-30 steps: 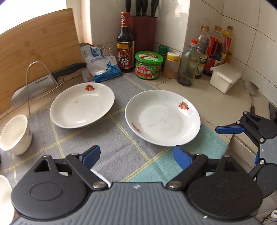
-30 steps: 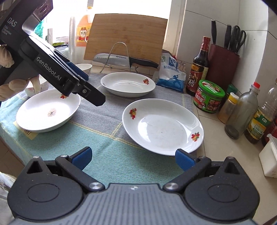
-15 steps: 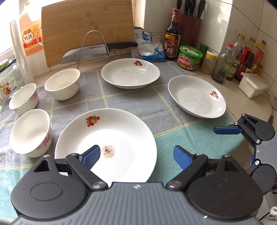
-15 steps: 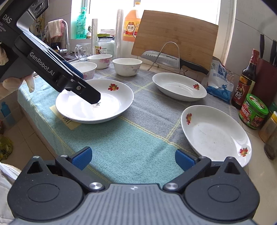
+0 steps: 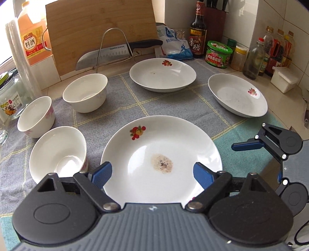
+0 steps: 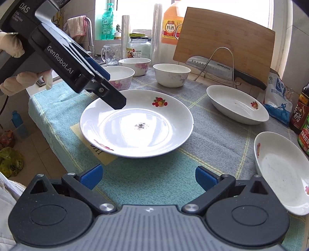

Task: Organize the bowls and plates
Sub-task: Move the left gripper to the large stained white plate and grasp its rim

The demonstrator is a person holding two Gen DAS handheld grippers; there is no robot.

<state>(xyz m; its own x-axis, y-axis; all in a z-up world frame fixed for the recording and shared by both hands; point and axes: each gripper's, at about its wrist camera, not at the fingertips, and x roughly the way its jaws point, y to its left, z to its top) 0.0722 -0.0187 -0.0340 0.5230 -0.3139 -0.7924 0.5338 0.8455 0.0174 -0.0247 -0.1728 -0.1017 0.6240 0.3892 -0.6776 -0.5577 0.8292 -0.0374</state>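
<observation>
Kitchen tabletop (image 5: 289, 108) lay under a checked cloth (image 5: 119, 115). Three plates and three bowls sat on it (all apart). The left tool (image 5: 152, 173), released, hovered over the near plate (image 5: 160, 146) beside a bowl (image 5: 58, 154). The right tool (image 6: 148, 176) was also spread wide, empty, just short of that plate.

Light: bright daylight from the window (image 6: 222, 11) beyond the right gripper (image 6: 148, 177); blown out
Glare: sheen on the near plate (image 6: 135, 123)
Edges: fisheye bending; dark corners
Focus: sharp; soft shadows
</observation>
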